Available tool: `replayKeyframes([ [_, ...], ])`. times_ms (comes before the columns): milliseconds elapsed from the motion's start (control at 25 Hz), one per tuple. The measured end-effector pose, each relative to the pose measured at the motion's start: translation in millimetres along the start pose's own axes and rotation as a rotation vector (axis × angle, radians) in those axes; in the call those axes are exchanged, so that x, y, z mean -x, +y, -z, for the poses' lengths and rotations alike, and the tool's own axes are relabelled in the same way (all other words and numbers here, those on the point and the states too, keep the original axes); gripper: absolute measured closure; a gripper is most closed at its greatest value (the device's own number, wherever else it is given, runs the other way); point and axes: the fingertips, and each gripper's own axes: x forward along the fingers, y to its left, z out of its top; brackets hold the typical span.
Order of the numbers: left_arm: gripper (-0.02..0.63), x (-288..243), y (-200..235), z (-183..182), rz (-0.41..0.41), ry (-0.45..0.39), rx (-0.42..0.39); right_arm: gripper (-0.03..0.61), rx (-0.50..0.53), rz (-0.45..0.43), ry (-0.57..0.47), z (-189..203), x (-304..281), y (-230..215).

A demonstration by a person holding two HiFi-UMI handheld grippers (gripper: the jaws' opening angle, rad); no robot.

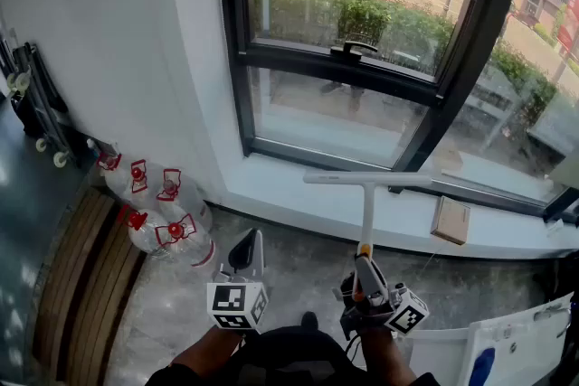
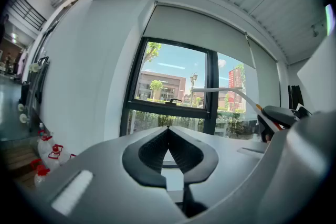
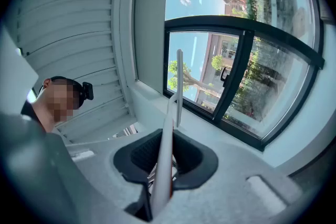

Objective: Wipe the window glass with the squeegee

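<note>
The white squeegee (image 1: 366,194) stands upright with its T-shaped blade (image 1: 366,180) level, in front of the window sill (image 1: 298,199) and below the lower pane of window glass (image 1: 335,117). Whether the blade touches anything cannot be told. My right gripper (image 1: 365,265) is shut on the squeegee's handle (image 3: 166,155), which runs up between the jaws to the blade (image 3: 179,86). My left gripper (image 1: 249,238) hangs to the left of it, shut with nothing between its pads (image 2: 152,152). From the left gripper view the squeegee (image 2: 231,91) shows at the right.
Several clear water bottles with red caps (image 1: 158,212) lie on the floor by the left wall. A small brown box (image 1: 450,220) rests on the sill at the right. A black window handle (image 1: 353,48) sits on the frame. A white and blue object (image 1: 507,343) fills the bottom right corner.
</note>
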Motion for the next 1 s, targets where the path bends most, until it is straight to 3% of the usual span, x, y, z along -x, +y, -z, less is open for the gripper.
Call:
replayKeyframes([
  [400, 0.595, -7.3, 6.3, -0.8, -0.028, -0.001, -0.004, 0.531, 0.018, 0.026, 0.024, -1.8, 6.9, -32.7],
  [1000, 0.595, -29.6, -3.3, -12.2, -0.116, -0.028, -0.037, 0.531, -0.002, -0.048, 0.047, -32.3, -0.2, -47.9],
])
